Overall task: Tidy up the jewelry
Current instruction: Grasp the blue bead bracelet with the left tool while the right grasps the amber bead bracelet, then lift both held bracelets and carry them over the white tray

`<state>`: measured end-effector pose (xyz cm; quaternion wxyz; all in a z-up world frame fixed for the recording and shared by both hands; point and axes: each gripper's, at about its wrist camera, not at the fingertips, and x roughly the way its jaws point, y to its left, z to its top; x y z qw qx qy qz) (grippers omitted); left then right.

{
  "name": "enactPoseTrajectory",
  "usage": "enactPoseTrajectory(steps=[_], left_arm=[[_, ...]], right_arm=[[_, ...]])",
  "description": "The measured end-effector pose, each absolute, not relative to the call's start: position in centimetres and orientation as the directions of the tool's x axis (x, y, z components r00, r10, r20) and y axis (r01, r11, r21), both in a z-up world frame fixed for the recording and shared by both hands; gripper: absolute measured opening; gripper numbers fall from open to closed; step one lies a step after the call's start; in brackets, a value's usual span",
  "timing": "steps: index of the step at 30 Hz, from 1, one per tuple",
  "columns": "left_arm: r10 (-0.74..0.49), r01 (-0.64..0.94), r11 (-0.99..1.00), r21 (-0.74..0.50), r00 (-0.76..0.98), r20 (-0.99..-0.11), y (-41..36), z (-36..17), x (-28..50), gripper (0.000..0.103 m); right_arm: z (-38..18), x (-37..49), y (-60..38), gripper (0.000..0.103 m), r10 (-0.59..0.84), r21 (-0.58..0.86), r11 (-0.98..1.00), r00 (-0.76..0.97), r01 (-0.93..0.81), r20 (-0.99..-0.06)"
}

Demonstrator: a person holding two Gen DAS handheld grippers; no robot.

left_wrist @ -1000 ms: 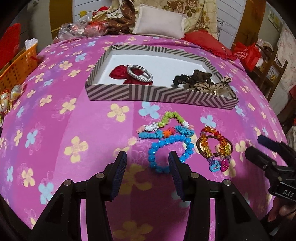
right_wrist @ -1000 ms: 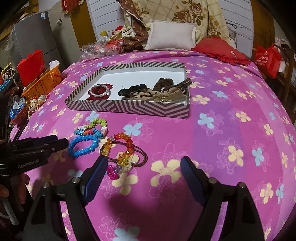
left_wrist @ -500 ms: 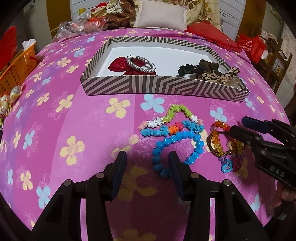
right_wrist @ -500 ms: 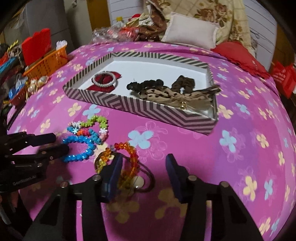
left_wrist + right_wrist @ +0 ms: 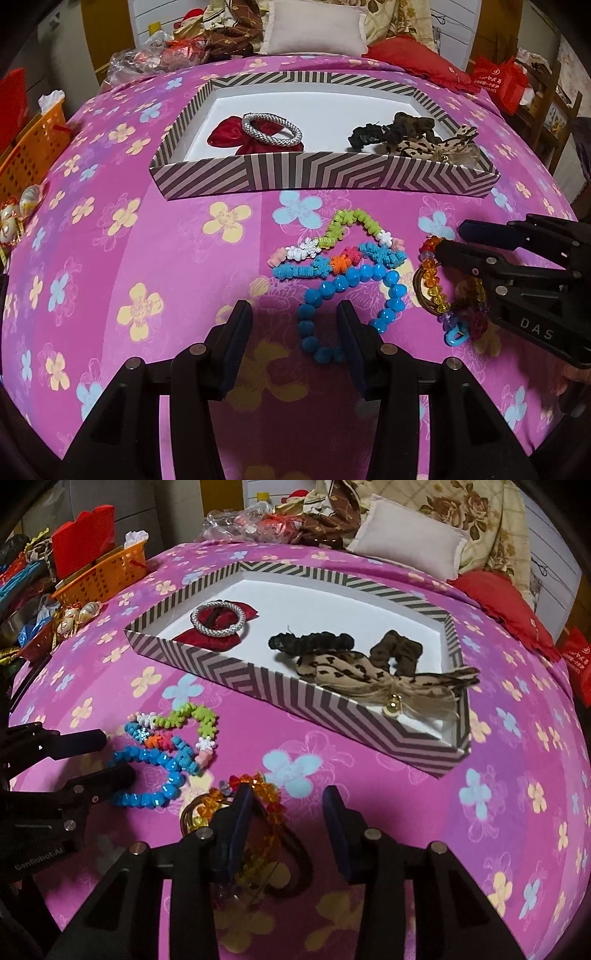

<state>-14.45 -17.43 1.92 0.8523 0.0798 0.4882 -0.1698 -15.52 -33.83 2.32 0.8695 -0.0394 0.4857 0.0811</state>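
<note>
A striped box (image 5: 325,173) (image 5: 310,701) on the pink flowered bedspread holds a silver bangle (image 5: 271,128) on a red bow and dark scrunchies (image 5: 399,133). In front of it lie a blue bead bracelet (image 5: 347,284) (image 5: 147,760), a multicoloured scrunchie band (image 5: 343,236) (image 5: 177,720) and an amber bead bracelet (image 5: 432,284) (image 5: 266,794). My left gripper (image 5: 291,328) is open, low over the blue bracelet's near end. My right gripper (image 5: 286,805) (image 5: 448,240) is open, its jaws astride the amber bracelet.
An orange basket (image 5: 29,147) (image 5: 99,576) and small trinkets sit at the bed's left edge. A beige pillow (image 5: 314,26) and piled fabric lie behind the box. A red bag (image 5: 498,81) stands at the far right.
My right gripper has moved forward and down over the amber bracelet and its jaws have narrowed. The left gripper has edged closer to the blue bracelet.
</note>
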Motion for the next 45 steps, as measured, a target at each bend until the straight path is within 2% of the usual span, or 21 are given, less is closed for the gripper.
enactPoseTrajectory(steps=[2, 4, 5, 6, 9, 16, 25, 45], left_arm=[[-0.212, 0.369, 0.929, -0.029, 0.465, -0.859, -17.4, 1.9, -14.5, 0.025], [-0.213, 0.372, 0.928, -0.029, 0.466, -0.859, -17.4, 1.9, -14.4, 0.025], [-0.218, 0.373, 0.927, -0.032, 0.467, -0.857, -17.4, 1.9, -14.4, 0.024], [-0.220, 0.373, 0.927, -0.034, 0.471, -0.855, -17.4, 1.9, -14.4, 0.021], [-0.226, 0.374, 0.927, -0.033, 0.487, -0.844, -17.2, 2.0, -14.4, 0.000], [-0.279, 0.367, 0.924, -0.106, 0.461, -0.842, -16.1, 2.3, -14.3, 0.000], [-0.292, 0.378, 0.921, -0.091, 0.519, -0.803, -15.3, 5.1, -15.5, 0.000], [-0.269, 0.396, 0.918, -0.005, 0.613, -0.743, -15.6, 9.6, -16.4, 0.000]], right_arm=[[2.3, -15.7, -33.8, 0.028, 0.119, 0.023, 0.982, 0.515, -0.189, -0.849], [2.4, -16.1, -33.6, 0.011, 0.149, 0.049, 0.977, 0.503, -0.205, -0.851], [2.4, -16.2, -33.6, 0.010, 0.150, 0.050, 0.977, 0.504, -0.207, -0.851], [2.4, -16.6, -33.5, 0.010, 0.146, 0.045, 0.978, 0.510, -0.204, -0.848], [2.4, -17.3, -33.7, 0.009, 0.167, 0.077, 0.979, 0.522, -0.189, -0.836], [5.2, -19.4, -34.5, 0.009, 0.198, 0.134, 0.979, 0.601, -0.151, -0.774], [7.5, -20.9, -34.4, 0.009, 0.216, 0.160, 0.976, 0.647, -0.145, -0.732], [11.5, -22.1, -33.9, 0.009, 0.179, 0.110, 0.984, 0.712, -0.142, -0.679]])
